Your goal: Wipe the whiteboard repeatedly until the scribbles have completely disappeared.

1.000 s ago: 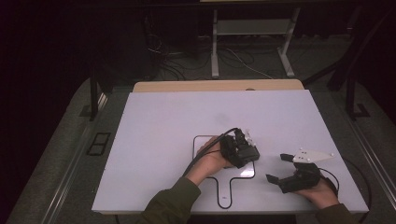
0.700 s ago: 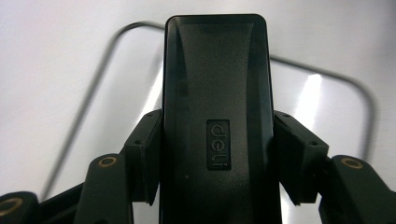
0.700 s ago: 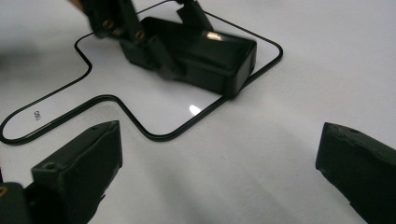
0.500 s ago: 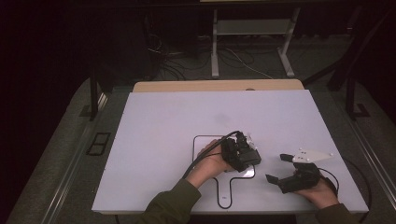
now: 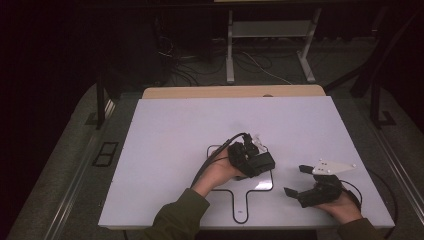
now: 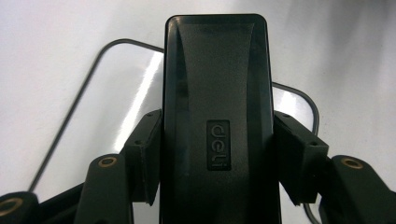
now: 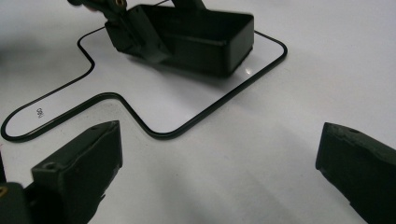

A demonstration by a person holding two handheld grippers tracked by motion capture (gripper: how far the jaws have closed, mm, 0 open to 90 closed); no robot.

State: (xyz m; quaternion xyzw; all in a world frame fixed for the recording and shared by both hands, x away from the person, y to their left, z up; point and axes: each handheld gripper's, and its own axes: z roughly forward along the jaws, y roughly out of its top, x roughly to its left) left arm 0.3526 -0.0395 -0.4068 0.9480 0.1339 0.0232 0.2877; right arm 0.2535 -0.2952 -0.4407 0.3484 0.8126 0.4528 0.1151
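Observation:
My left gripper (image 5: 256,161) is shut on a black rectangular case (image 6: 217,93) with a "deli" mark, one jaw pressing on each long side. The case (image 7: 205,39) lies low inside the wide part of a black paddle-shaped outline (image 7: 154,133) drawn on the white table (image 5: 170,150). Whether it rests on the surface I cannot tell. My right gripper (image 5: 296,180) stands open at the table's front right, beside the outline, with nothing between its jaws (image 7: 224,149).
The outline's narrow handle (image 5: 240,207) points toward the table's front edge. A wooden strip (image 5: 235,92) runs along the far edge. Cables and metal stand legs (image 5: 230,55) lie on the dark floor beyond.

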